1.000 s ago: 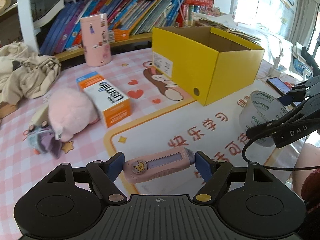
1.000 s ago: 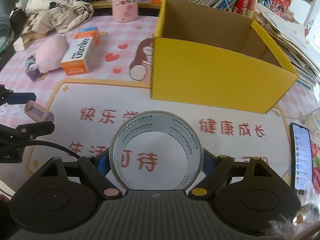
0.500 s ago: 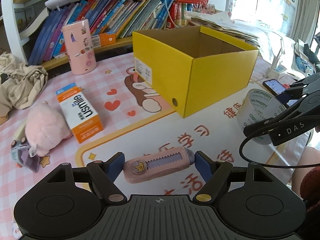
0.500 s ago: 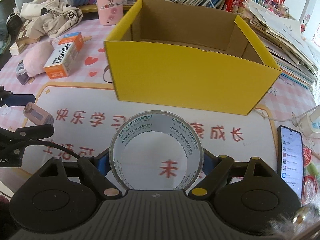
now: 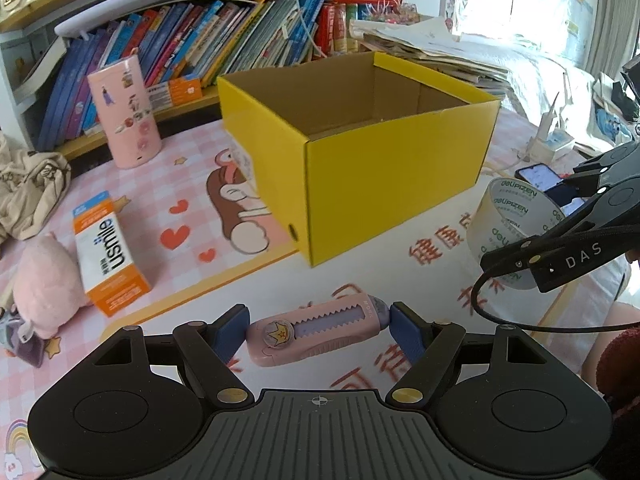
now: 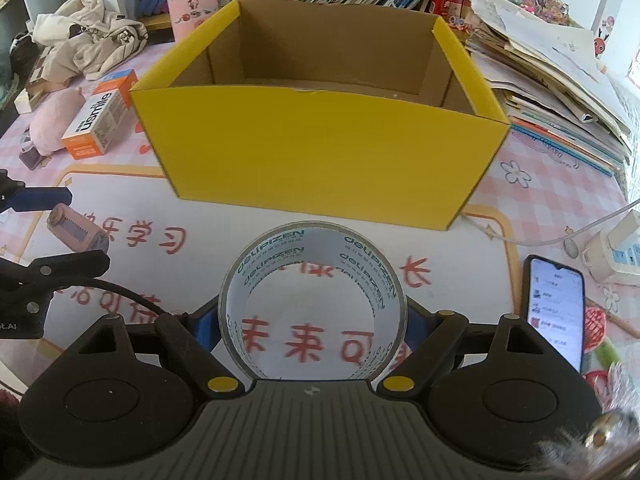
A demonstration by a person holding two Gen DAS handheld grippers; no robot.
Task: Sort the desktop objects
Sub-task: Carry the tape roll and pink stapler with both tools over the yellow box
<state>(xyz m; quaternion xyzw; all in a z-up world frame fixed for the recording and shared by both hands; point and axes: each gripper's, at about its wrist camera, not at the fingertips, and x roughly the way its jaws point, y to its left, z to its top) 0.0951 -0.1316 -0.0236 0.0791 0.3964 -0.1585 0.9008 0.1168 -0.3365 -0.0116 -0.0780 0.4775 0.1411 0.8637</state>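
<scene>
Box (image 6: 320, 148) first: the yellow box stands open-topped toward the back of the desk (image 6: 500, 216), in front of the bookshelf, and from what we can see of its inside it looks bare. We judge we are in the carrying step, with both loads on the way to it.

Our left gripper (image 5: 318, 328) is clamped on the pink cutter (image 5: 318, 330), a pad at each end, so the cutter lies crosswise between the fingers above the white part of the mat. Our right gripper (image 6: 312, 320) is closed on the tape roll (image 6: 312, 300), pads pressed against its outer sides, the roll standing on edge with its hole facing the camera. Both loads hang short of the box's near wall, apart from it.

Next, as we judge it, each load must rise above the rim of that wall and pass over it before the jaws let go; released too soon, either thing would strike the wall or fall on the mat. The two grippers sit close side by side, so we should go in one after the other, or well spread.

Left on the desk's left side: an orange carton (image 6: 98, 120) and a pink plush (image 5: 44, 292).
</scene>
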